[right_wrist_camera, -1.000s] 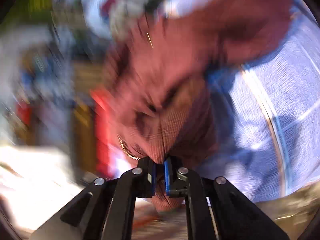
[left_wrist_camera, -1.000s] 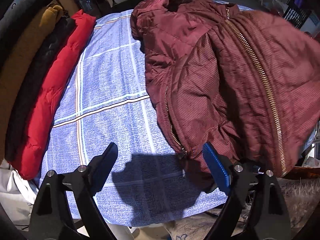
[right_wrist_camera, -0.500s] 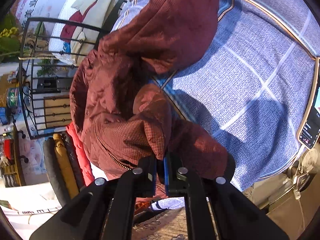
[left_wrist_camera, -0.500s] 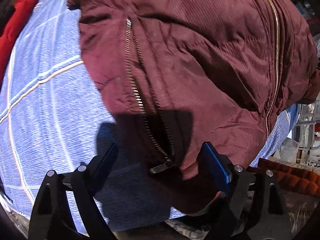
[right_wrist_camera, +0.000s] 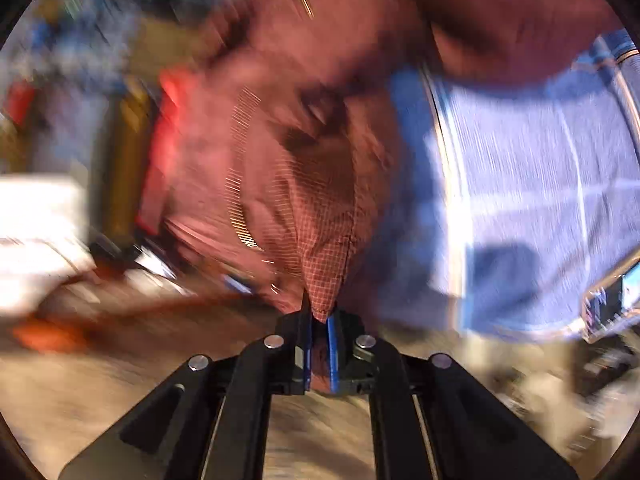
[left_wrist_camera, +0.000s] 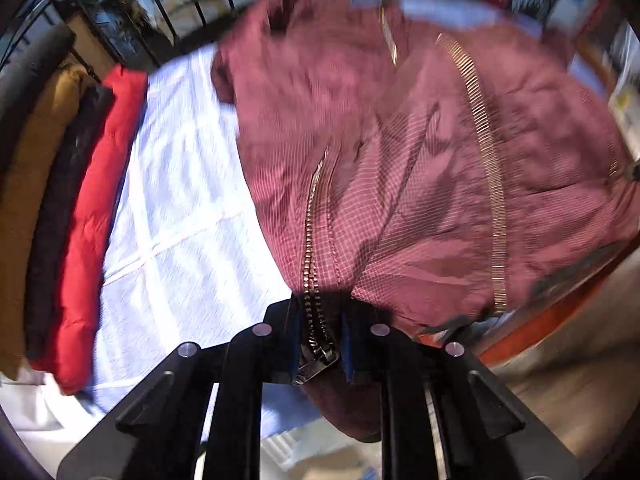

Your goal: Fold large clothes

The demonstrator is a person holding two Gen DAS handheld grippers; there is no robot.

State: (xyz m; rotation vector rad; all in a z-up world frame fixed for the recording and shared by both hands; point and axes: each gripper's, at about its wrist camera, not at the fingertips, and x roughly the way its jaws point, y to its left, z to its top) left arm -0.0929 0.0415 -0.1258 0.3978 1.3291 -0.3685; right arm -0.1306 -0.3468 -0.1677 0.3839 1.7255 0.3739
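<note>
A maroon jacket (left_wrist_camera: 420,152) sprawls across a blue checked bed (left_wrist_camera: 172,216), its hem lifted clear at the near edge. The left claw (left_wrist_camera: 320,344) is clamped on the pocket zip (left_wrist_camera: 310,276), the right claw (right_wrist_camera: 319,344) pinching a hem corner. Spreading appears under way; next, lay it flat for folding.

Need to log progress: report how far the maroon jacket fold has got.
Done: both grips are set. The left gripper is shut on the maroon jacket at a zipper end; the right gripper pinches another edge. In hand: the jacket is spread over the blue checked sheet. Left: no fold shows yet; all folding remains.
</note>
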